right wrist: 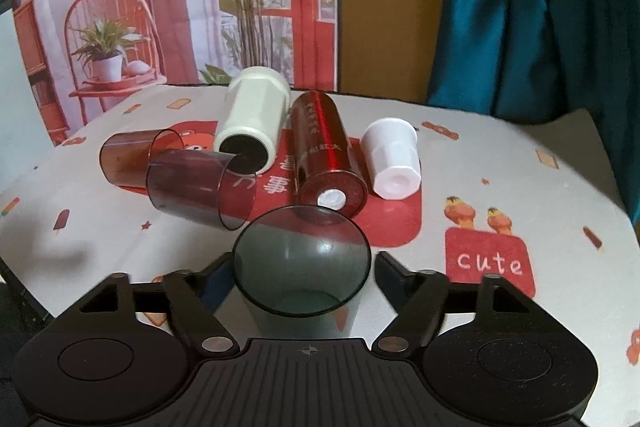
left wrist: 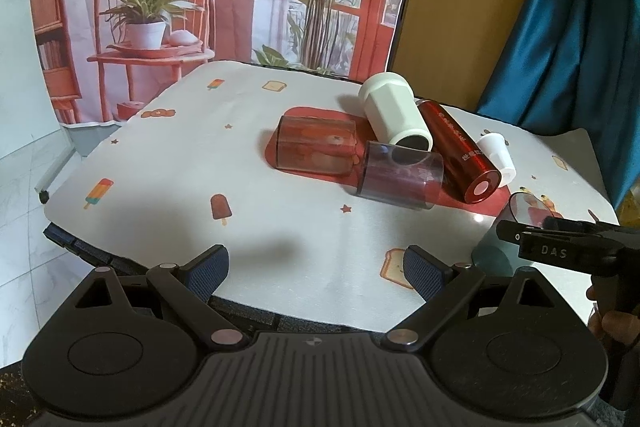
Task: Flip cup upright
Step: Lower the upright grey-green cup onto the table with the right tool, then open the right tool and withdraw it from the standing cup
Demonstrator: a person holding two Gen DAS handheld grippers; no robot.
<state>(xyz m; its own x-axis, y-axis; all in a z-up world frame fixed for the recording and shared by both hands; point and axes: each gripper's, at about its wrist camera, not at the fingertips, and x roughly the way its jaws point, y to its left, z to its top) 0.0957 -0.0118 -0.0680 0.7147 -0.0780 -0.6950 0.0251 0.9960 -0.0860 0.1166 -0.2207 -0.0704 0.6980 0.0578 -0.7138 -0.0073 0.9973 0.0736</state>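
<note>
Left of the red mat (right wrist: 400,223), the left gripper (left wrist: 316,273) hangs over the near edge of the tablecloth (left wrist: 168,163) with its jaws wide apart and nothing between them. On the mat lie a brown tumbler (right wrist: 126,159), a purple tumbler (right wrist: 192,187), a cream cup (right wrist: 252,123), a red metallic cylinder (right wrist: 324,151) and a small white cup (right wrist: 394,157). Just in front of the mat, the green translucent cup (right wrist: 300,263) stands mouth up between the fingers of the right gripper (right wrist: 302,277), whose jaws sit apart at its sides; I cannot tell whether the pads touch it.
</note>
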